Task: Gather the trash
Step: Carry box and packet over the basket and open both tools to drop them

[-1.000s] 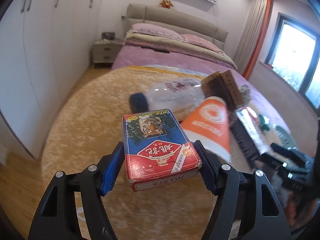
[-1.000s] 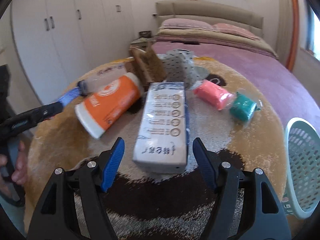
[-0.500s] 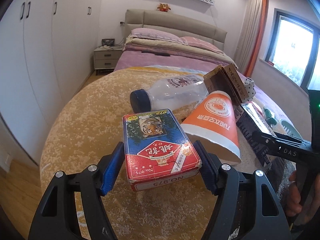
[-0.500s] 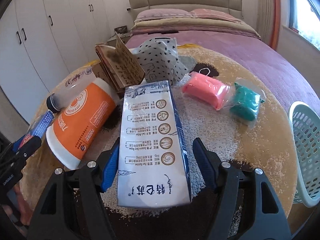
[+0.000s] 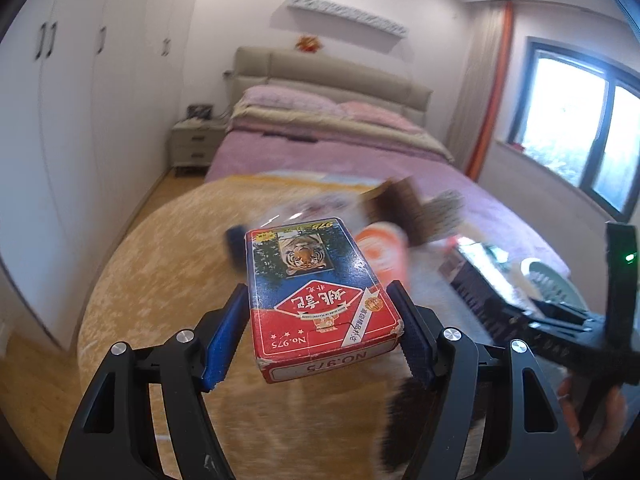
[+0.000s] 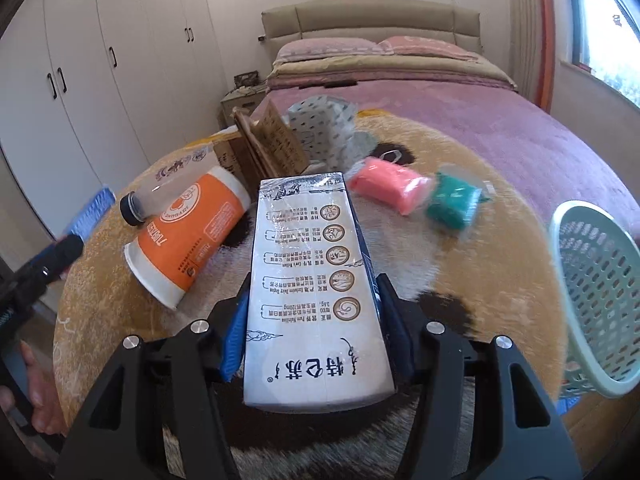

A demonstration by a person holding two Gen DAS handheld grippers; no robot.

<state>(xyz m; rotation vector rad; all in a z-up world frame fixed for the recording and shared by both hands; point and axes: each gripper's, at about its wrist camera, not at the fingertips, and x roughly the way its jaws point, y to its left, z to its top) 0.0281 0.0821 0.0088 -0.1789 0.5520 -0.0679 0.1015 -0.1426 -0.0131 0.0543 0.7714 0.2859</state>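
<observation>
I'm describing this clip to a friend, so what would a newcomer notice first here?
Each gripper is clamped on a box: the left gripper holds a red and blue tiger card box, the right gripper a white milk carton. Behind it, an orange paper cup lies tipped on the round rug, with a pale green basket at right.

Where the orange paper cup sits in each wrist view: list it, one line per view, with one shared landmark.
Left wrist view: the orange paper cup is right of centre, blurred, partly hidden behind the red playing-card box held in the left gripper.
Right wrist view: the cup lies on its side at left of centre, left of the white carton.
Shared landmark: the beige bed headboard.
</observation>
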